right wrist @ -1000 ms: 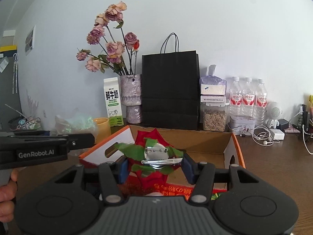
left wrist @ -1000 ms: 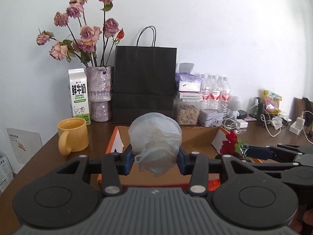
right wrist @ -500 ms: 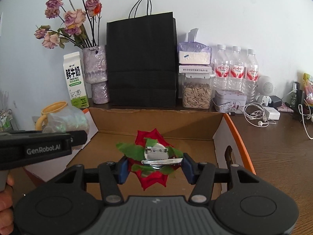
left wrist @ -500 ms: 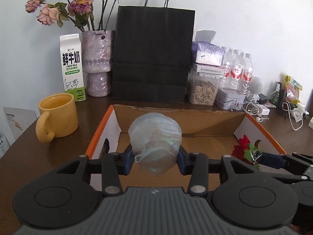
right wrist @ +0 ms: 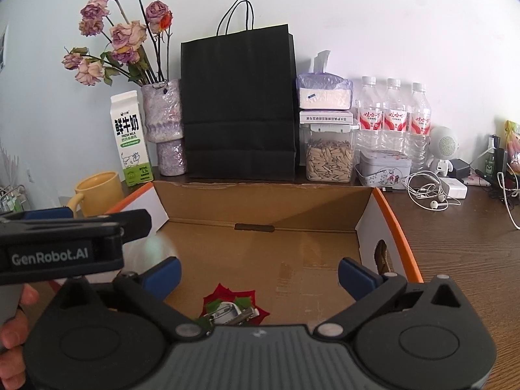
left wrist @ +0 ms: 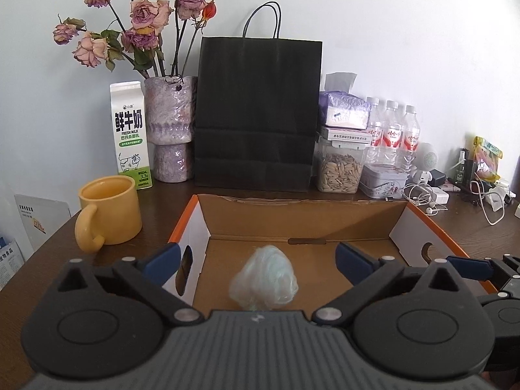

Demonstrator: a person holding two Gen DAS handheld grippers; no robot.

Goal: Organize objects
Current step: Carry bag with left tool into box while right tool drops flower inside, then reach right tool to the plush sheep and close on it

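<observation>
Having just been opening, both grippers' fingers gape wide: left gripper above the plastic wad, right gripper above the red flower clip (both inside the cardboard box).

"FRESH MILK" on the white milk carton; "GenRobot.AI" on the left claw's black side.

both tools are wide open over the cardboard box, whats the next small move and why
Probably lift both tools back out of the orange-edged cardboard box. The crumpled pale plastic bag and red fabric flower clip lie loose on its floor, and the left tool and right tool have just opened, touching neither.
</observation>
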